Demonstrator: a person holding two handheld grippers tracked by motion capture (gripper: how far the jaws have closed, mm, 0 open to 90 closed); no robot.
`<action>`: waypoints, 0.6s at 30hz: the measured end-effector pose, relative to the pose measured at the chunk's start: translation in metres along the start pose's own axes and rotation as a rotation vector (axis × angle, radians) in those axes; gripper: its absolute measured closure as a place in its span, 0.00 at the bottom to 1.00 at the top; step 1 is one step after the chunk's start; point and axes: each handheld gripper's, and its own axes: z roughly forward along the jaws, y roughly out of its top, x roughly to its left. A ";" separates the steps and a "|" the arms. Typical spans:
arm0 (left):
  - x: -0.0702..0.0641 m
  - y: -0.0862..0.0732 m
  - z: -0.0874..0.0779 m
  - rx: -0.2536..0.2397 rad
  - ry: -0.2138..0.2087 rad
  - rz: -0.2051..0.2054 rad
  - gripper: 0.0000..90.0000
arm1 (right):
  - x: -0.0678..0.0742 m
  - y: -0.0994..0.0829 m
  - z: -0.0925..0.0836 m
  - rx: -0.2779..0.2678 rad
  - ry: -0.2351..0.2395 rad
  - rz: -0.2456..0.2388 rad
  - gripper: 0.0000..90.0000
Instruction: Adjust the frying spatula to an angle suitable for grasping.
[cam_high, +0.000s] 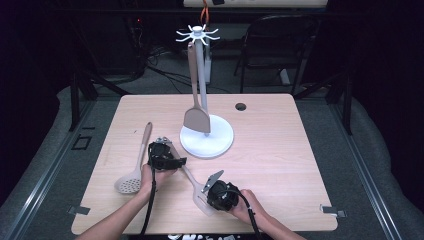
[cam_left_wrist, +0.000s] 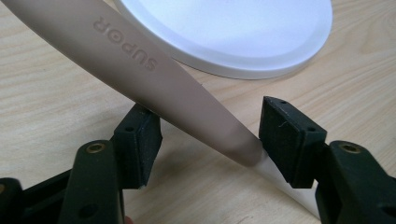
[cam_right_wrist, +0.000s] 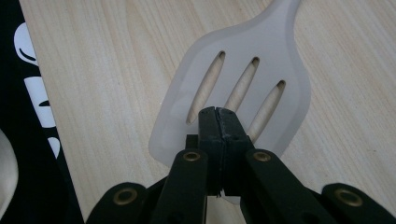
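A slotted turner (cam_high: 189, 176) lies on the wooden table (cam_high: 280, 165), its tan handle (cam_left_wrist: 140, 70) pointing toward the white rack base (cam_left_wrist: 243, 32). My left gripper (cam_high: 162, 142) (cam_left_wrist: 212, 128) stands open, one jaw on each side of the handle's lower part, with its pads (cam_left_wrist: 289, 135) near the handle. Its pale slotted blade (cam_right_wrist: 280, 56) lies flat near the front edge. My right gripper (cam_high: 206, 196) (cam_right_wrist: 217, 116) is shut, jaws pressed together with nothing between them, tips over the blade's near part.
A utensil rack (cam_high: 202, 75) with a round white base (cam_high: 220, 142) stands mid-table, and a tan spatula (cam_high: 196, 117) hangs from it. A perforated skimmer (cam_high: 134, 175) lies left of my left gripper. A cable hole (cam_high: 241, 106) is at the back. A chair (cam_high: 280, 45) stands behind the table.
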 end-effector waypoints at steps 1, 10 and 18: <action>0.000 0.000 0.000 -0.001 0.000 -0.005 0.45 | 0.000 0.000 0.000 -0.001 0.001 -0.002 1.00; 0.004 -0.002 -0.004 -0.038 -0.074 -0.034 0.52 | -0.001 0.000 0.000 0.000 0.006 -0.015 1.00; 0.002 -0.001 -0.013 -0.099 -0.136 -0.034 0.59 | -0.002 -0.001 -0.001 -0.007 0.014 -0.016 1.00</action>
